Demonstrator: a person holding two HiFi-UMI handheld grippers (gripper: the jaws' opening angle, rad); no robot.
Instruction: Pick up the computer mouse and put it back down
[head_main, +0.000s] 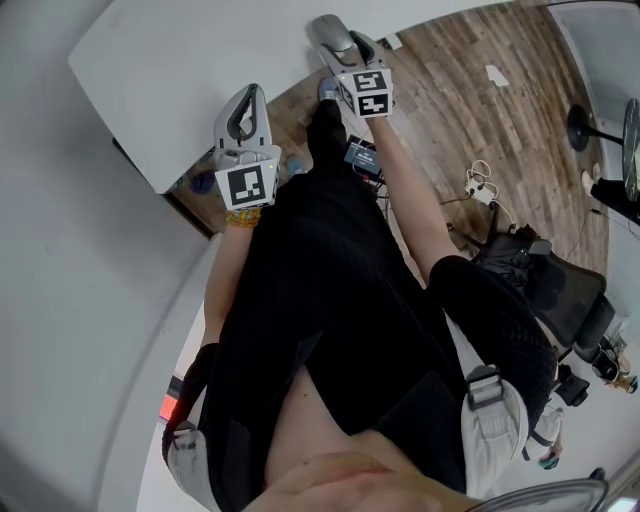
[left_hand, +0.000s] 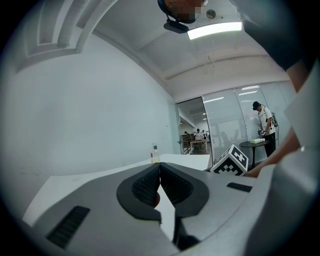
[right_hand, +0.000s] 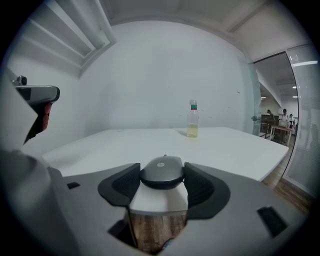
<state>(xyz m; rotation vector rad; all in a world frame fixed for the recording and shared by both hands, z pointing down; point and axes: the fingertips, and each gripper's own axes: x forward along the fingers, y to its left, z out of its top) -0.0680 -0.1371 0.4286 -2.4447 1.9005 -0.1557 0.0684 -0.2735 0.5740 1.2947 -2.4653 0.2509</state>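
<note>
At the white table (right_hand: 235, 150) edge, right claw (right_hand: 162, 176) clamps mouse (right_hand: 162, 169), nose pointing away; left claw (left_hand: 160, 176) closed.

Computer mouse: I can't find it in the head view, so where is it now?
Right gripper view, centre: the grey rounded computer mouse sits clamped between the right gripper's jaws at the white table's near edge, a clear bottle farther back.

A capped bottle (right_hand: 193, 119) of pale liquid stands upright on the white table (right_hand: 240, 150).
</note>
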